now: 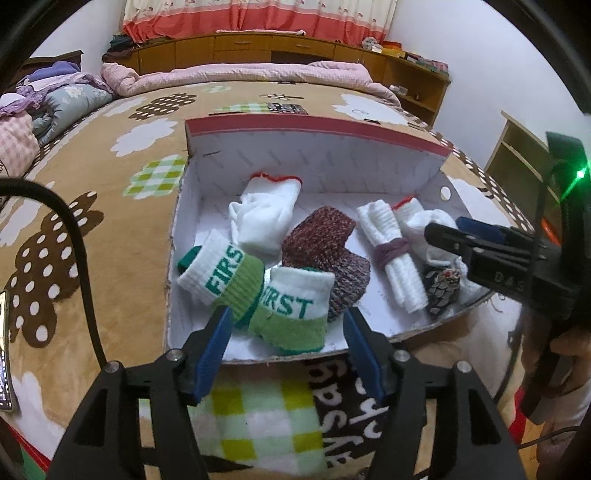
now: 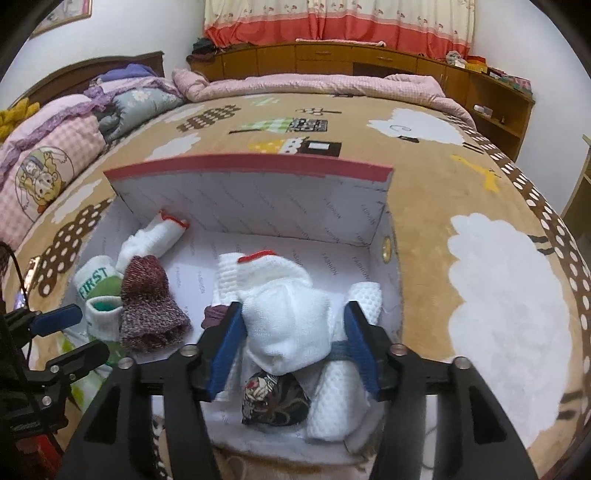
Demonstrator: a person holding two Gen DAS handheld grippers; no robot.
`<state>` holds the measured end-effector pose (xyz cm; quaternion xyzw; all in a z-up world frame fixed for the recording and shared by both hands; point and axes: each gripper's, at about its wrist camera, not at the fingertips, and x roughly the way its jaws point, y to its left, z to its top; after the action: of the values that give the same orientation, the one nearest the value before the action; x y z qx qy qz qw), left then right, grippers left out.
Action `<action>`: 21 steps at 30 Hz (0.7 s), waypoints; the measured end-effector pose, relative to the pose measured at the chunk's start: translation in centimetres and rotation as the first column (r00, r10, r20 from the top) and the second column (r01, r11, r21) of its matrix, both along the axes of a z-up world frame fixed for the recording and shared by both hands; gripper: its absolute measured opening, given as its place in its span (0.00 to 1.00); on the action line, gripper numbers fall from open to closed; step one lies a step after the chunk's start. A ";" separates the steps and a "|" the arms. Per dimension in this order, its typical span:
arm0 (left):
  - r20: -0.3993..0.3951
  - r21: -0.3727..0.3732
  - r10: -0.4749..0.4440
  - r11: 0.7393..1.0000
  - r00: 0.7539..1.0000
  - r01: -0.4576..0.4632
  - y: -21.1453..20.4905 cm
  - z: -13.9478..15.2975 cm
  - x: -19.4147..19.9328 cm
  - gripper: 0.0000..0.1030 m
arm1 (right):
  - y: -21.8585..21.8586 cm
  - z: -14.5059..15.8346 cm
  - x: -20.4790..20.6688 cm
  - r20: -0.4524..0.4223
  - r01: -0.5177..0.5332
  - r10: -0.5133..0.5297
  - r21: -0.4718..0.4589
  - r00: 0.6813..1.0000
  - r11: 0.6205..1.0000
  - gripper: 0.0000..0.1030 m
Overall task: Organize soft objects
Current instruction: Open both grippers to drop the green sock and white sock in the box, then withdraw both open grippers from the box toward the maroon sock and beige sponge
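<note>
In the open shoebox [image 1: 314, 147] on the bed, soft items are packed in one layer. Left wrist view, going by clock face from the box centre: pair of green-and-white "FIRST" socks [image 1: 255, 291] at 7 o'clock, touching each other and just ahead of the left hand-held gripper [image 1: 284, 325]. Maroon knit sock [image 1: 321, 251] at centre, touching the FIRST pair. White sock with red trim [image 1: 264, 214] at 11 o'clock, against the back wall. Rolled white cloth tied with a purple band [image 1: 393, 254] at 3 o'clock, with a dark patterned pouch [image 1: 441, 291] just beside it at 4 o'clock.

Left hand-held gripper: released, blue pads spread either side of the near FIRST sock, neither pad pressing it. No earlier frame, so nothing on motion.

Right wrist view: right hand-held gripper [image 2: 293, 332] is also released; a bunched white sock with red cuff [image 2: 284, 314] sits between its pads, left pad close to touching, right pad apart from it. Dark patterned pouch sits at 6 o'clock below that sock. White waffle-weave roll with a grey band [image 2: 343, 373] runs at 4 o'clock, partly behind the right pad. Maroon sock and FIRST socks are at 9 o'clock.

Box lid stands upright at 12 o'clock, red edge on top. Around the box: tan patterned blanket [image 2: 461, 192], pink quilt [image 2: 314, 83] at the bed's far edge, wooden cabinets [image 2: 332, 55] and a red-banded curtain [image 2: 332, 22] beyond.
</note>
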<state>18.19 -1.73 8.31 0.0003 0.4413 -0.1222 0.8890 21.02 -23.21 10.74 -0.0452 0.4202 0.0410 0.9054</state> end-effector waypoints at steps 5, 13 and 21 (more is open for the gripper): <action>0.005 -0.009 -0.007 1.000 1.000 0.007 -0.4 0.5 -0.9 0.69 | -0.7 1.3 -1.7 0.018 0.006 -0.006 0.032 1.000 0.999 0.60; 0.012 -0.004 -0.015 1.000 1.000 0.015 -1.0 1.5 -2.2 0.71 | -0.9 3.0 -4.4 0.051 -0.004 0.001 0.052 0.999 0.999 0.60; 0.032 -0.003 -0.020 1.000 0.999 0.021 -0.6 2.4 -3.5 0.71 | -0.4 3.7 -6.5 0.067 -0.016 0.011 0.072 0.998 0.997 0.60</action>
<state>14.73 -2.35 10.70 0.0054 0.4267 -0.1319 0.8947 14.50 -23.63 14.48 -0.0164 0.3875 0.0611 0.9197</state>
